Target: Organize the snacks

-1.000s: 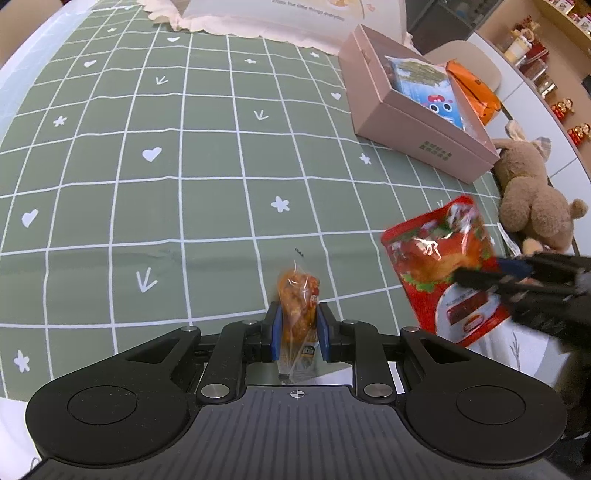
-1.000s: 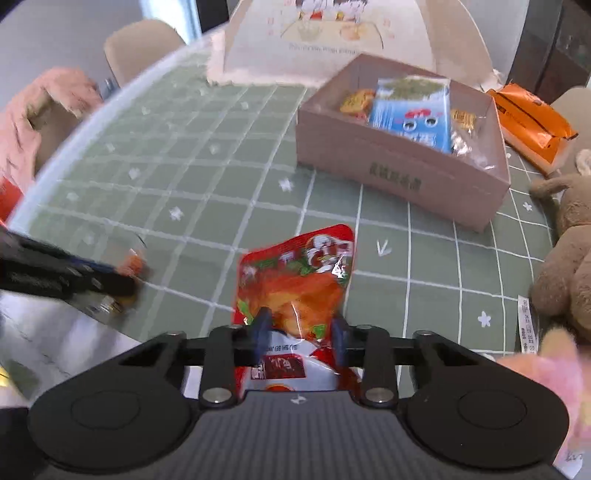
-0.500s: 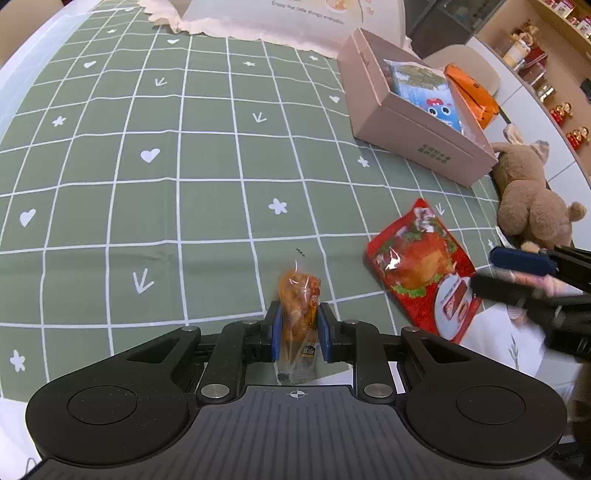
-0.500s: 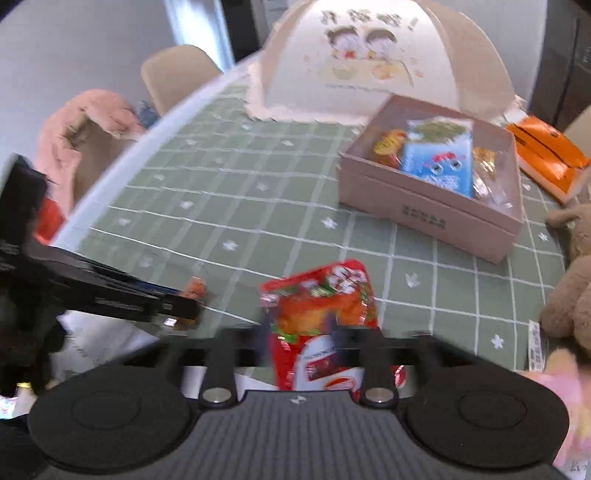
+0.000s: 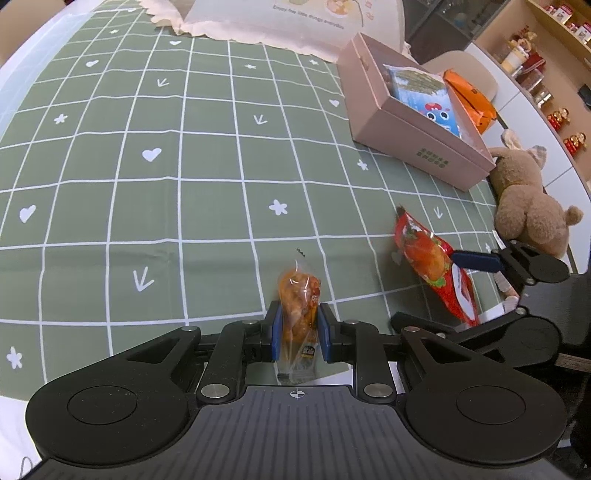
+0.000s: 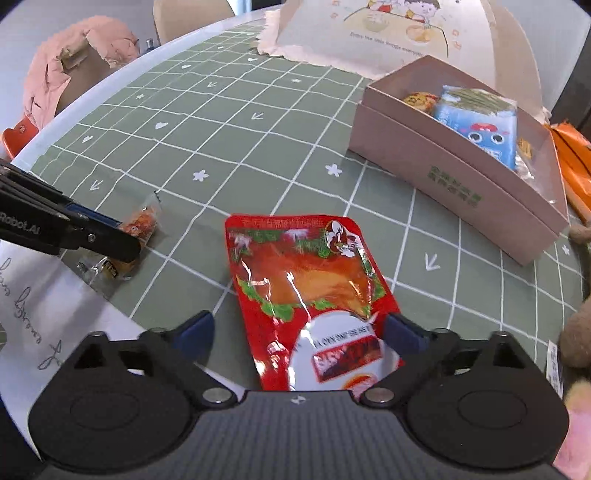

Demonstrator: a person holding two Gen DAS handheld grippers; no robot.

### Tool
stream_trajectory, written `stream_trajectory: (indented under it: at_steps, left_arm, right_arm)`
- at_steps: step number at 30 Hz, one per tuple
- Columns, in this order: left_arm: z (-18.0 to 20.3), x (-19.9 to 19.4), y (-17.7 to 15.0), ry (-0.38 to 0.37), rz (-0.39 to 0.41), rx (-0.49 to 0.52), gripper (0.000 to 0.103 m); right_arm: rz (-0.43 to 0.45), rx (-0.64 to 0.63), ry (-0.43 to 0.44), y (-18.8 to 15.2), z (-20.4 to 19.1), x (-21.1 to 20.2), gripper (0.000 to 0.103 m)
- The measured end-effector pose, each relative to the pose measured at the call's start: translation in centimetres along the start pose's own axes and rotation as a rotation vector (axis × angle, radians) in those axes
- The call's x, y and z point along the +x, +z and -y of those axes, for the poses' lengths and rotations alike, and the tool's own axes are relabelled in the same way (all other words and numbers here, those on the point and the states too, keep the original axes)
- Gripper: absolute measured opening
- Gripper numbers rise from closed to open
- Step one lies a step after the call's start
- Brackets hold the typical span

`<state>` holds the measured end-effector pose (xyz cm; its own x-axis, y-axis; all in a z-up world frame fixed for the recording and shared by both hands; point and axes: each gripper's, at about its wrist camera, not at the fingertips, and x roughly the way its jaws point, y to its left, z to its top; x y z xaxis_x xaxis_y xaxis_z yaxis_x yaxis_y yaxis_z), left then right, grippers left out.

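Note:
A small clear packet of orange snack [image 5: 299, 295] stands upright just over the green checked tablecloth, and my left gripper [image 5: 298, 325] is shut on its lower half. The same packet [image 6: 142, 221] shows at the left of the right wrist view. A red foil pouch [image 6: 303, 273] lies flat on the cloth between the fingers of my right gripper [image 6: 297, 328], whose jaws are opening and stand wide, the pads not pressing it. From the left wrist view the pouch [image 5: 428, 258] is to the right. A pink open box [image 6: 454, 184] holding a blue packet [image 6: 480, 125] and other snacks stands beyond it.
A brown plush toy [image 5: 528, 210] sits right of the box. Orange packets [image 6: 576, 162] lie behind the box. A pale dome food cover [image 6: 388, 33] stands at the far edge. A handwritten paper sheet [image 6: 37, 314] lies near the front left edge.
My right gripper has opened wide and released the red pouch, which now lies flat on the cloth; the gripper has come lower. The left gripper and its packet have not moved.

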<state>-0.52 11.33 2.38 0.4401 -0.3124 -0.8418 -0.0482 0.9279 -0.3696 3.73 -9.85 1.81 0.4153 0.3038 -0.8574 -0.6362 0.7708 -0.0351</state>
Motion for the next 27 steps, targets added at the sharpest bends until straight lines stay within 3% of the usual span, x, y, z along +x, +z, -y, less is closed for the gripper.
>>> stream_trajectory:
  at_steps: [6, 8, 12, 15, 19, 21, 22, 24, 26, 27]
  left_arm:
    - [-0.1, -0.1, -0.2, -0.009, 0.005, -0.005, 0.025]
    - [-0.2, -0.1, -0.2, -0.012, 0.007, -0.006, 0.025]
    - [-0.2, -0.1, 0.0, -0.013, 0.001, -0.004, 0.025]
    - [-0.1, -0.1, -0.1, -0.012, 0.002, -0.007, 0.025]
    - [-0.1, 0.0, -0.2, -0.010, 0.005, -0.013, 0.025]
    - [0.0, 0.0, -0.2, -0.009, 0.005, -0.011, 0.025]
    - [0.0, 0.0, -0.1, -0.009, 0.005, -0.011, 0.025]
    - [0.0, 0.0, -0.1, -0.007, 0.003, -0.009, 0.025]
    - [0.1, 0.1, 0.0, -0.003, -0.002, -0.004, 0.025]
    - [0.2, 0.1, 0.1, -0.002, -0.004, 0.001, 0.024]
  right_arm:
    - [0.058, 0.036, -0.060, 0.1, 2.4, -0.1, 0.100]
    - [0.098, -0.016, -0.089, 0.0, 2.5, -1.0, 0.099]
    - [0.081, -0.135, -0.121, 0.1, 2.7, -0.4, 0.099]
    - [0.069, -0.088, -0.084, 0.6, 4.0, 0.4, 0.100]
    - [0.029, 0.085, 0.030, 1.1, 6.3, 1.2, 0.102]
    - [0.033, 0.112, 0.008, 1.0, 6.3, 1.0, 0.097]
    - [0.030, 0.104, -0.003, 1.0, 6.0, 0.7, 0.087]
    - [0.019, 0.097, 0.022, 0.9, 5.4, -0.4, 0.078]
    - [0.031, 0.090, 0.035, 0.8, 4.8, -1.8, 0.053]
    - [0.028, 0.093, 0.040, 0.9, 4.6, -2.4, 0.049]
